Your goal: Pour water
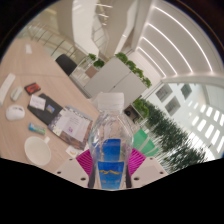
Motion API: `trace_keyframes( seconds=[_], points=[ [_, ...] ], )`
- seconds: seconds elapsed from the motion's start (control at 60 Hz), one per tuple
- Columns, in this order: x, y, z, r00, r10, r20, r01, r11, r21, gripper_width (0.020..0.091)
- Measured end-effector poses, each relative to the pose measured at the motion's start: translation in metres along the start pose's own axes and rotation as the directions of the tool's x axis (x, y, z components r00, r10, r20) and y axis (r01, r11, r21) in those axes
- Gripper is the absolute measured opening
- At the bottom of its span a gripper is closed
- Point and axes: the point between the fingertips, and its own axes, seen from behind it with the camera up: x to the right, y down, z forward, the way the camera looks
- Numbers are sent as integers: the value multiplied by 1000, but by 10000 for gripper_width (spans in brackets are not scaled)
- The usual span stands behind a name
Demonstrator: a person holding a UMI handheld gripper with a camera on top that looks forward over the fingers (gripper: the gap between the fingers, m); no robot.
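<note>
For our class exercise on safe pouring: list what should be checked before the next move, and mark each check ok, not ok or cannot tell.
1. Bottle sits between the tongs: ok.
2. Both pink pads press on the bottle: ok, as far as the view shows.
3. Bottle cap off: cannot tell; the top looks white.
4. Water in the bottle: cannot tell.
5. White cup on the desk ready to receive water: ok, it stands upright beside the tongs.
6. Bottle mouth over the cup: not ok.

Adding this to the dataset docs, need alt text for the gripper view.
A clear water bottle with a white cap and blue label stands upright between the gripper's pink-padded fingers, which appear to press on it. Beyond it lies a desk with papers and a white bowl.
</note>
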Motion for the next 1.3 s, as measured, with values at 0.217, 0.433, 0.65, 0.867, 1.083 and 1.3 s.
trace_keyframes(
  seconds=[0.217,0.433,0.65,0.867,1.083,1.3],
  points=[
    [-31,54,0,805,570,166,-578,816,2,418],
    [-89,105,16,718,648,253,-669,743,-3,418],
    [-92,130,30,676,699,233,-722,691,20,434],
    [-95,129,28,683,686,252,-712,702,20,518],
    [-114,149,-19,599,738,312,-720,667,-195,810],
    [-92,152,-119,682,697,220,-669,717,-197,811]
  ],
)
